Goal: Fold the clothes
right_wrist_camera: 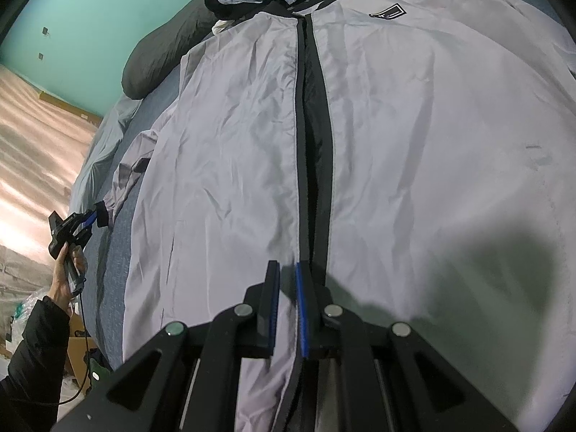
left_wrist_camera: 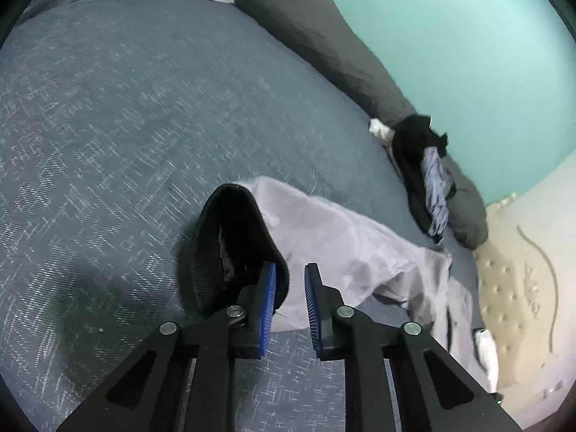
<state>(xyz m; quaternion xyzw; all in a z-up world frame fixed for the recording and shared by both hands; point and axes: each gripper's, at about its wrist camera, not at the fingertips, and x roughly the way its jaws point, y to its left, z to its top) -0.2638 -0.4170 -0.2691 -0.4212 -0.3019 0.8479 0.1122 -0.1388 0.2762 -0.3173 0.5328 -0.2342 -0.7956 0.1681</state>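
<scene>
Speckled blue bedspread (left_wrist_camera: 126, 126), crinkled grey jacket (right_wrist_camera: 414, 144)

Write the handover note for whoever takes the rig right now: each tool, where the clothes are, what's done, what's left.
Left tool: open, at the black ribbed cuff of the jacket's sleeve; one finger sits against the cuff, nothing clamped.
Right tool: a narrow gap between its fingers, low over the jacket front beside the black zipper strip; a grip cannot be confirmed.
Grey jacket: spread flat, front up, on the blue bed cover.
Other clothes: heaped by the dark bolster.
Done: jacket laid out. Left: fold sleeves in, fold the body, then the heap.
</scene>
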